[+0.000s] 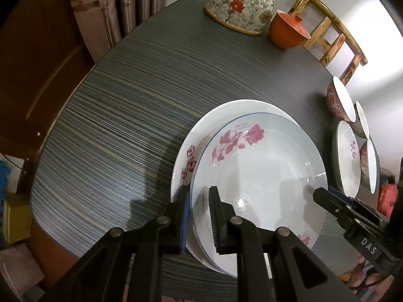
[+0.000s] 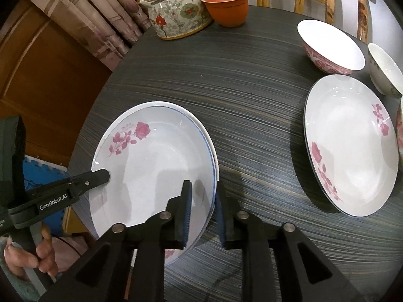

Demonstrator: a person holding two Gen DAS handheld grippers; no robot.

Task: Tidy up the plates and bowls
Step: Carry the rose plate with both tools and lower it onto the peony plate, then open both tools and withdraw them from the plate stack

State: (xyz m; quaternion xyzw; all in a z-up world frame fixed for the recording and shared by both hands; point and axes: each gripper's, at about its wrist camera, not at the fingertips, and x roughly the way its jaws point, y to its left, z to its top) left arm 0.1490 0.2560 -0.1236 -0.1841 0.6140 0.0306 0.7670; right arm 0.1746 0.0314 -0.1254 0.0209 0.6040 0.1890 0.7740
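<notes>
**Two grippers at a stack of flowered plates on a dark striped bench**

I am working two hand-held grippers over a dark, streaky bench (image 2: 252, 115). Near its front edge, two white plates with pink flowers lie stacked: the top plate (image 1: 259, 176) has a thin blue rim line and sits slightly off-centre on the bottom plate (image 1: 187, 151), so a crescent of the lower one shows on the left.

My left gripper (image 1: 199, 216) straddles the stack's left rim, one finger outside and one over the plate's inner surface. Its jaws stand narrow with the plate edges between them, and they appear to pinch the rims.

My right gripper (image 2: 204, 211) straddles the stack's right rim. Its jaws stand a little apart, with visible gaps to the plate edge, so they do not press on it.

To the right, well apart from the stack, a third plate (image 2: 350, 146) with pink roses lies flat on the bench. Behind it stands a pink patterned bowl (image 2: 330, 47), and just beside that a paler bowl (image 2: 384, 70); a further bowl at the right edge is cut off.

At the far side stand a flowered teapot (image 2: 176, 12) and, touching it or nearly so, an orange lidded cup (image 2: 226, 5). A wooden chair (image 1: 327, 32) stands beyond the bench.
</notes>
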